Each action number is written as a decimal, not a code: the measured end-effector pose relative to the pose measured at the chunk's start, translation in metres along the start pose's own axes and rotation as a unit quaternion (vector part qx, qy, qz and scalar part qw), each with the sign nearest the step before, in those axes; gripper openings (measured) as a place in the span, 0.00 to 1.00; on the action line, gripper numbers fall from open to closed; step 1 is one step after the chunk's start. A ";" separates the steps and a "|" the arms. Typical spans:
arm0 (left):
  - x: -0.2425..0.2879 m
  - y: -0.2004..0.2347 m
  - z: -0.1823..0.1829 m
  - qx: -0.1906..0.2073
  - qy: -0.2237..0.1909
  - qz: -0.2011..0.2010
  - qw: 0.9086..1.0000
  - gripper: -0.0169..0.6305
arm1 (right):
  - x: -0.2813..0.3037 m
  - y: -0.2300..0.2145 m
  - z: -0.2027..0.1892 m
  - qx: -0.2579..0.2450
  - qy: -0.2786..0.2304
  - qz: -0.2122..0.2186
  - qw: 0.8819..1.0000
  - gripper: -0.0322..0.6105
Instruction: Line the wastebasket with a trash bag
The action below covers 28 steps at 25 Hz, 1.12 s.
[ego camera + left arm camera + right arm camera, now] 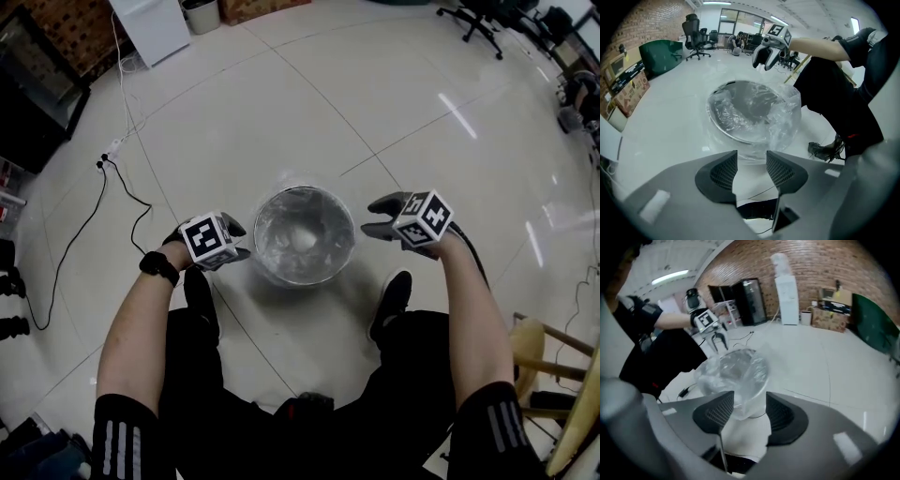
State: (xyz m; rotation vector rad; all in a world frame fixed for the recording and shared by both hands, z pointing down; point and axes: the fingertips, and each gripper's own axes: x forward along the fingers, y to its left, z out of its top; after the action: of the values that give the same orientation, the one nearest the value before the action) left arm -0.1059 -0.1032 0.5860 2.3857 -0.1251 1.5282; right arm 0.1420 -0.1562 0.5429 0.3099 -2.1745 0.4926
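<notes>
Left claw (238, 238), right claw (373, 217): jaws apart, nothing gripped; both angled down.

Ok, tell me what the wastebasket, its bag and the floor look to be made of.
Wastebasket: probably metal, silvery grey sheen through the bag; uncertain since it is covered.
Bag: thin clear plastic film, crinkled with glinting folds, draped over the rim.
Floor: glossy pale tiles, likely ceramic, with grout lines and reflected ceiling lights.

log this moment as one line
bag: in bin, draped over rim | left gripper: open, empty, beside bin | right gripper: open, empty, beside bin
</notes>
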 end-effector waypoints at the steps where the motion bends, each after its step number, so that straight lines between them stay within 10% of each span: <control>1: 0.003 -0.002 -0.002 0.006 0.009 -0.002 1.000 0.32 | 0.005 0.012 -0.003 -0.030 0.016 0.005 0.999 0.42; 6: 0.012 -0.009 -0.012 0.019 0.031 -0.003 0.999 0.35 | 0.038 0.039 -0.031 -0.099 0.079 0.013 0.992 0.47; 17: 0.044 -0.020 -0.023 0.034 0.054 -0.016 0.998 0.39 | 0.063 0.044 -0.053 -0.064 0.064 0.067 0.994 0.53; 28: 0.064 0.001 -0.011 0.014 0.012 0.042 0.999 0.40 | 0.113 0.032 -0.087 -0.072 0.093 0.013 0.993 0.53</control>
State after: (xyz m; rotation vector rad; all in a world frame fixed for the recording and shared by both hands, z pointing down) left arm -0.0880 -0.0952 0.6484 2.4108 -0.2022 1.6045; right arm 0.1232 -0.0936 0.6737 0.1515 -2.0223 0.3608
